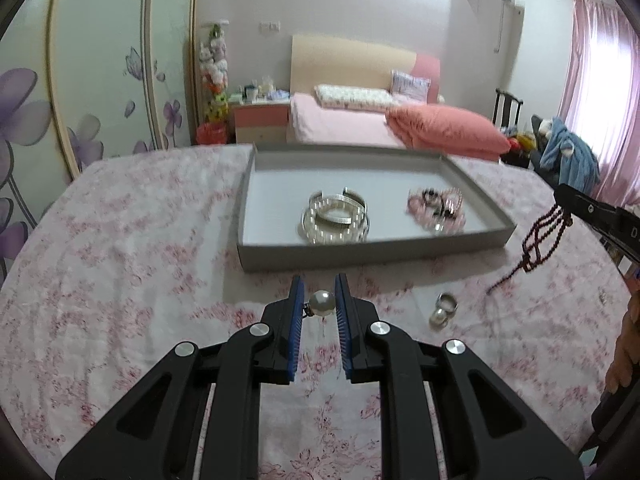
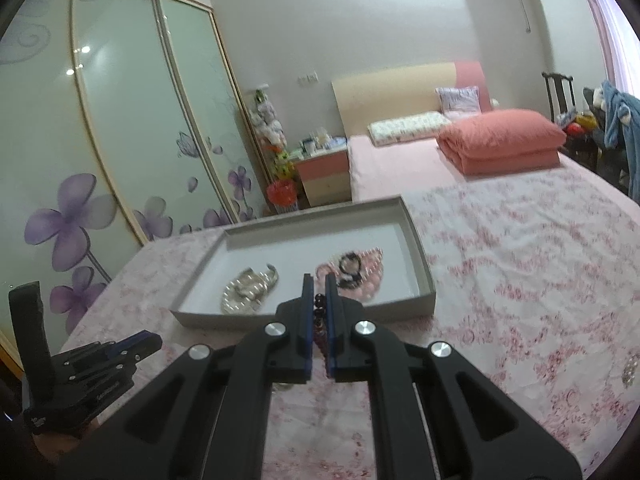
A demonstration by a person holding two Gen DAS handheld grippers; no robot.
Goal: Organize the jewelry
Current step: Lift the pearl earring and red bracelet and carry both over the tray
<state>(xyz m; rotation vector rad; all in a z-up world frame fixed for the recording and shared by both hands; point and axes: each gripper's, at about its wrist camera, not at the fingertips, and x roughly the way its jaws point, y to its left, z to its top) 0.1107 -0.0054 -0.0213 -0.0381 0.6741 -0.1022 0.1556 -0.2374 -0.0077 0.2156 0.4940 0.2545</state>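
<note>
Almost no text can be read. Only one white letter "D" shows on the right tongs (image 1: 562, 196), at 3 o'clock in the left wrist view.

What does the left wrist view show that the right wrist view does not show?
Only the left wrist view: the left gripper shut on a pearl piece, and a pearl ring on the floral cloth.
Only the right wrist view: the right gripper's fingertips clamping the dark bead strand.
Both: the grey tray with silver bangles.
</note>
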